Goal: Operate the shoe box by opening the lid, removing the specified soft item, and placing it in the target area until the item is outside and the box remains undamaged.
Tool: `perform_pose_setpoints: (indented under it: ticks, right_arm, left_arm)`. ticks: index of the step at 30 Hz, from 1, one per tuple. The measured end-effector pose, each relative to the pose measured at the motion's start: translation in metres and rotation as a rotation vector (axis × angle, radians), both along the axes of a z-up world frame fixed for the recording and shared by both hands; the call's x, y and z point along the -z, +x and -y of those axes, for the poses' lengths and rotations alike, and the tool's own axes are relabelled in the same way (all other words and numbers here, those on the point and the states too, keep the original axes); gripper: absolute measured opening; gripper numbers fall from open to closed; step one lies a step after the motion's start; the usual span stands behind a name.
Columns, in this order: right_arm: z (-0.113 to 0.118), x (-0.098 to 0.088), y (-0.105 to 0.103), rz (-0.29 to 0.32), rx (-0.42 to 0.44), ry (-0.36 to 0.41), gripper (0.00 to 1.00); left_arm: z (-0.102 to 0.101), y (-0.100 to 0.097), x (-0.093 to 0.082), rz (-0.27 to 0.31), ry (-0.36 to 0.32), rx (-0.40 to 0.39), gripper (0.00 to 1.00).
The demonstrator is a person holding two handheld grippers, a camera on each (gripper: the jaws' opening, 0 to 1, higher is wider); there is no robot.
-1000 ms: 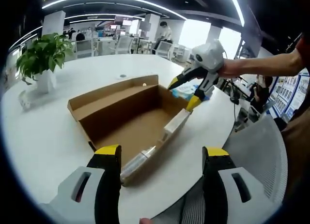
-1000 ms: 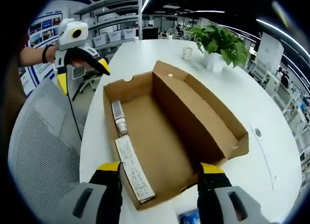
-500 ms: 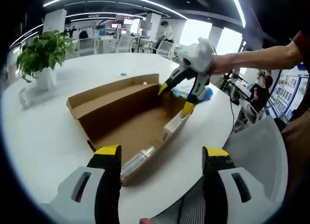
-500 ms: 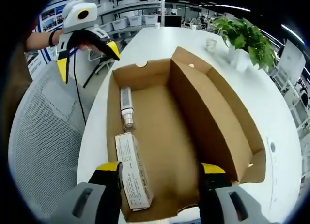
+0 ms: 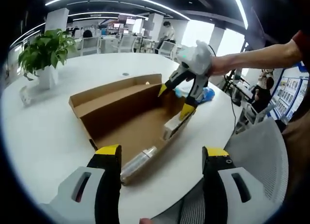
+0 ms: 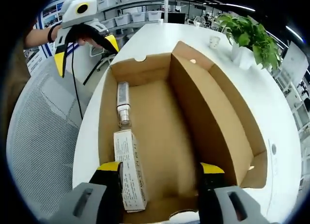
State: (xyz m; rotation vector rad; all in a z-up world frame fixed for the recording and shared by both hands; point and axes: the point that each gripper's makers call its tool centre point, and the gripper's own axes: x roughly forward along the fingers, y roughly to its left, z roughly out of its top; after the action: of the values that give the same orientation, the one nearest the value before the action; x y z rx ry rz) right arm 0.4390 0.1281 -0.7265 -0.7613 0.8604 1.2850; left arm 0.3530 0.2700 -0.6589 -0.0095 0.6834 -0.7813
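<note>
Your shoe box [image 6: 164, 132] sits open near the tabletop [image 5: 43, 132] edge closest to the mesh chair [image 6: 43, 151], a small carton [image 6: 128, 168] and a bottle [image 6: 123, 104] lying along one inner wall. Your right tool [image 5: 175, 98] hangs over the box's end, jaws spread, empty. Your left tool [image 6: 83, 47] hovers off the tabletop's edge, also released. A blue soft item [image 5: 206, 94] lies outside, just beyond the box. A potted plant [image 5: 43, 54] stands across the tabletop.

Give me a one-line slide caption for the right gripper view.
Right claw, open, above the open shoe box holding a small carton and bottle.
</note>
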Motion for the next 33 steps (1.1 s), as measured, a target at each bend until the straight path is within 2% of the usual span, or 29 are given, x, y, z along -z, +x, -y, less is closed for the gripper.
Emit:
perform_pose_setpoints:
  ticks: [6, 12, 15, 16, 23, 33]
  right_arm:
    - [0.003, 0.002, -0.004, -0.016, -0.023, -0.006, 0.57]
    - [-0.007, -0.001, -0.012, -0.060, -0.044, 0.021, 0.59]
    - [-0.012, 0.002, -0.016, -0.061, -0.093, 0.009, 0.59]
    - [-0.013, 0.004, -0.019, -0.064, -0.139, -0.004, 0.59]
    - [-0.018, 0.014, -0.015, -0.027, -0.215, -0.066, 0.55]
    - [-0.017, 0.021, -0.019, -0.043, -0.197, -0.100, 0.45]
  left_arm:
    - [0.000, -0.002, 0.000, -0.002, -0.001, 0.001, 0.67]
    - [0.001, -0.002, 0.000, 0.000, -0.001, 0.006, 0.67]
    - [0.001, -0.001, -0.001, 0.002, -0.002, 0.006, 0.67]
    - [0.001, 0.000, -0.002, 0.003, -0.003, 0.006, 0.67]
    - [0.002, 0.002, -0.003, 0.006, 0.000, 0.010, 0.67]
    - [0.002, 0.002, 0.000, 0.003, 0.000, 0.001, 0.67]
